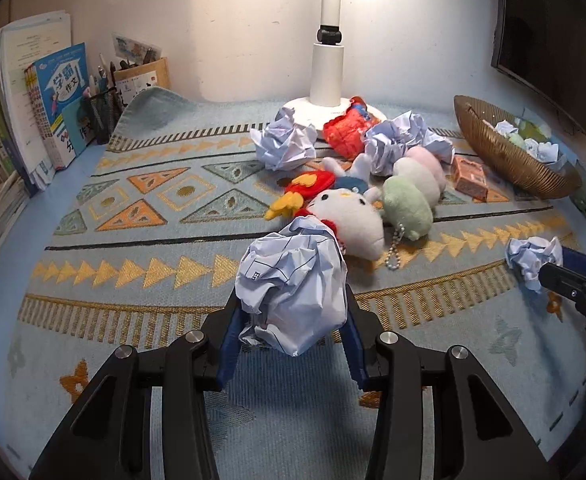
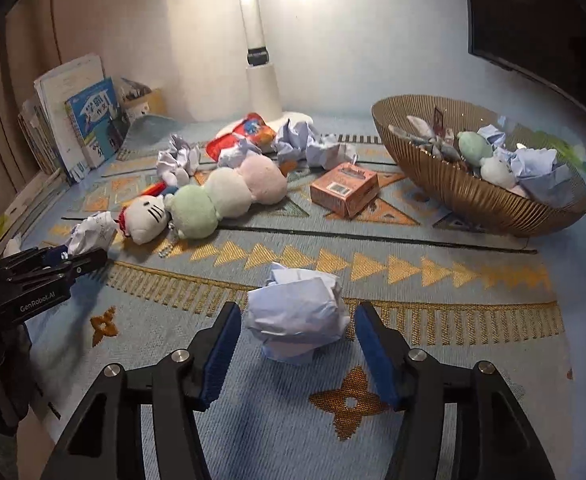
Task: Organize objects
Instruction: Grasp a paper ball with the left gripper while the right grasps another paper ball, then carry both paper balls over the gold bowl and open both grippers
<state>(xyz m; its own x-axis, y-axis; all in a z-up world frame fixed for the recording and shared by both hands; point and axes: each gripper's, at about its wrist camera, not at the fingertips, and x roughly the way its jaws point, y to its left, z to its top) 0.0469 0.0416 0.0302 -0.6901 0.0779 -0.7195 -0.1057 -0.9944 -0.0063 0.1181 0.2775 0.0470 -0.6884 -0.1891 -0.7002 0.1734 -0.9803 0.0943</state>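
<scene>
A: Crumpled paper ball (image 1: 293, 288), creased and lined, sits pinched between the left gripper (image 1: 291, 320)'s blue ribbed pads, above the woven patterned mat (image 1: 153, 200).

B: And the right gripper (image 2: 297, 344)?

A: Its jaws stand apart around a second paper wad (image 2: 299, 320) lying on the mat, pads not touching. The ribbed golden basket (image 2: 473, 196) holds paper and plush balls.

Plush toys (image 2: 213, 196) mid-mat (image 2: 433, 320), small box (image 2: 343, 188) to their right, basket (image 2: 473, 196) farther right.

Patterned blue rug (image 2: 473, 280) under toys, paper balls, basket (image 2: 453, 184)
</scene>
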